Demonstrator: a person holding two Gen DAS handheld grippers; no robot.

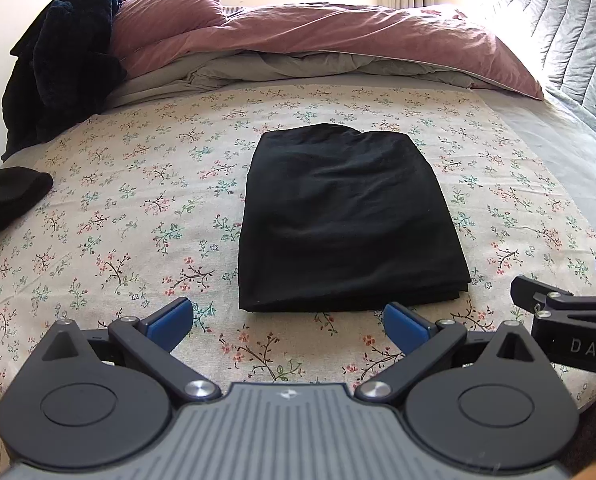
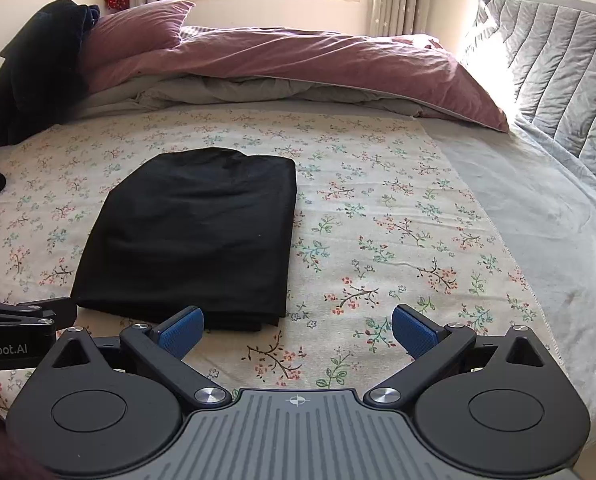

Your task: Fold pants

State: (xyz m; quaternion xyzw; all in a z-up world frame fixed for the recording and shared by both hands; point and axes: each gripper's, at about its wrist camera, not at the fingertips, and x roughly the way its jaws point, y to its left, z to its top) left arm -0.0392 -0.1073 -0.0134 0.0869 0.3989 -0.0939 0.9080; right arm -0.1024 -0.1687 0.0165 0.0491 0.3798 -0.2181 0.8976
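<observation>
The black pants [image 1: 345, 220] lie folded into a neat rectangle on the floral sheet [image 1: 138, 208]; they also show in the right wrist view [image 2: 194, 236]. My left gripper [image 1: 288, 326] is open and empty, just in front of the pants' near edge. My right gripper [image 2: 298, 334] is open and empty, in front of and to the right of the pants. The right gripper's body shows at the left wrist view's right edge [image 1: 569, 320], and the left gripper's body shows at the right wrist view's left edge [image 2: 14, 328].
A pink duvet [image 1: 317, 40] and pillow [image 1: 166, 16] are piled at the far side. A dark garment heap [image 1: 62, 64] sits far left, and another black folded cloth [image 1: 10, 196] lies at the left edge. A grey quilted headboard [image 2: 557, 80] stands to the right.
</observation>
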